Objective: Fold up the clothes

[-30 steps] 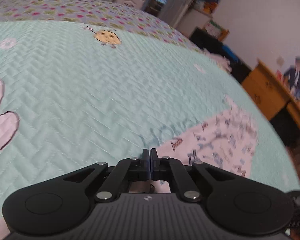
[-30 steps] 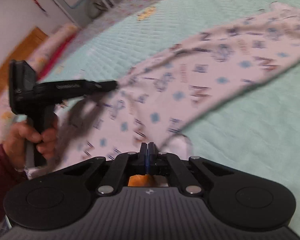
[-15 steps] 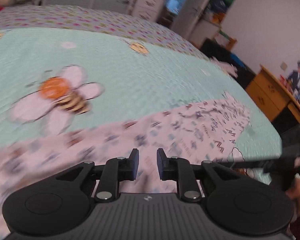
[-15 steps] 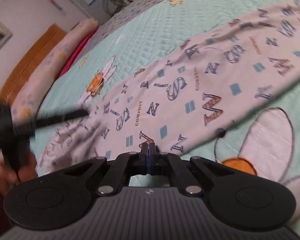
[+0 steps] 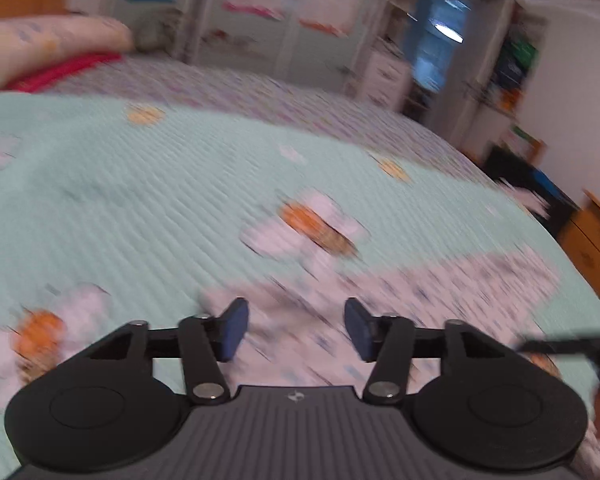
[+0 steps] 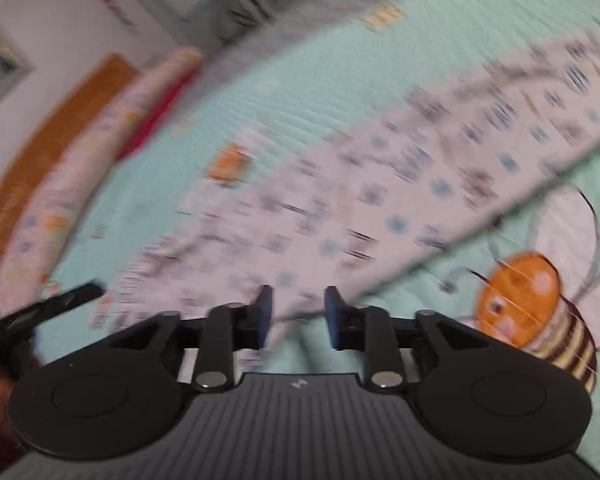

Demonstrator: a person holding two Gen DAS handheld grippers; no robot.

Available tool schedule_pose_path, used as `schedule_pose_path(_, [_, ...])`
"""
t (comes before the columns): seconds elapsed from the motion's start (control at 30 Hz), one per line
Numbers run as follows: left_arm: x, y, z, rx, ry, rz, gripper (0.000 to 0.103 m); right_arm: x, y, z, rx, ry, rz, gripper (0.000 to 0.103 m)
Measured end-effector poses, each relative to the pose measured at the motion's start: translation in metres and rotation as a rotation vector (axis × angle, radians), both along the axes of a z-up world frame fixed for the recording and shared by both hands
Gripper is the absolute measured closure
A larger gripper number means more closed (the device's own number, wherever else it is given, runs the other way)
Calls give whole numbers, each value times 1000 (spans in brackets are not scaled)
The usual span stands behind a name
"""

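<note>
Pink garment (image 6: 380,184) flat on quilt (image 5: 140,200), bee print (image 6: 532,304) sharp rightside only

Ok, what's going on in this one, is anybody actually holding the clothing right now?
No. A person with a gripper in each hand is folding a letter-print garment laid out long on the mint bee-pattern bedspread. The left gripper and right gripper have both just been opening; their jaws stand apart above the cloth with nothing pinched between them. The garment lies flat on the bed, released. The frames are blurred, so finer folds cannot be told.
</note>
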State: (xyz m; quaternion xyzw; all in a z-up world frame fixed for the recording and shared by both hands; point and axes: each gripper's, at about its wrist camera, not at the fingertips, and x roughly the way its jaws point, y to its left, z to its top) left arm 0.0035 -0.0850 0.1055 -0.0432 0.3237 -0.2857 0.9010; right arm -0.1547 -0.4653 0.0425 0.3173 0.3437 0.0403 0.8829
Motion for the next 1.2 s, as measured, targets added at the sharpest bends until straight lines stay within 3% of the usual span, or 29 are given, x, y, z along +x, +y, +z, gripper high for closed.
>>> schedule_pose_path(0.03, [8, 3, 2, -11, -2, 8, 44, 1, 3, 2, 6, -14, 12, 56])
schedule_pose_path(0.17, [30, -5, -3, -56, 34, -59, 47, 15, 2, -19, 164, -7, 25, 57])
schedule_pose_path(0.23, [43, -14, -14, -76, 112, -119, 75, 21, 13, -23, 182, -11, 57, 57])
schedule_pose_path(0.27, [49, -19, -21, -76, 141, -143, 98, 25, 23, -23, 181, -14, 77, 59])
schedule_pose_path(0.3, [54, -23, -28, -76, 170, -168, 100, 30, 34, -23, 182, -15, 99, 60])
schedule_pose_path(0.33, [59, -28, -35, -76, 199, -192, 100, 34, 43, -23, 183, -13, 119, 61])
schedule_pose_path(0.47, [87, -40, -77, 105, 251, -108, 100, 58, 68, -35, 136, 34, 154, 63])
schedule_pose_path(0.57, [83, -28, -64, 61, 178, -118, 100, 61, 72, -35, 93, 44, 157, 69])
schedule_pose_path(0.67, [72, -8, -39, -71, 122, -167, 93, 58, 70, -25, 111, 22, 197, 68])
schedule_pose_path(0.7, [69, -1, -31, -112, 91, -174, 84, 57, 69, -21, 119, 7, 216, 68])
schedule_pose_path(0.73, [65, -1, -25, -93, 38, -149, 75, 57, 68, -16, 90, -11, 226, 68])
schedule_pose_path(0.77, [65, -3, -21, -43, -19, -121, 49, 58, 67, -11, 46, -30, 232, 68])
schedule_pose_path(0.8, [69, -6, -23, 10, -46, -104, 32, 60, 66, -6, 1, -47, 235, 68])
schedule_pose_path(0.83, [74, -10, -26, 62, -73, -87, 31, 64, 63, -2, -30, -57, 237, 68])
schedule_pose_path(0.9, [89, -19, -39, 133, -15, -135, 31, 73, 57, 3, -72, -67, 236, 68])
schedule_pose_path(1.07, [111, -34, -60, 199, 53, -214, 33, 84, 41, 11, -167, -71, 300, 59])
schedule_pose_path(1.2, [115, -46, -76, 257, 65, -309, 60, 93, 36, 14, -298, -59, 361, 58])
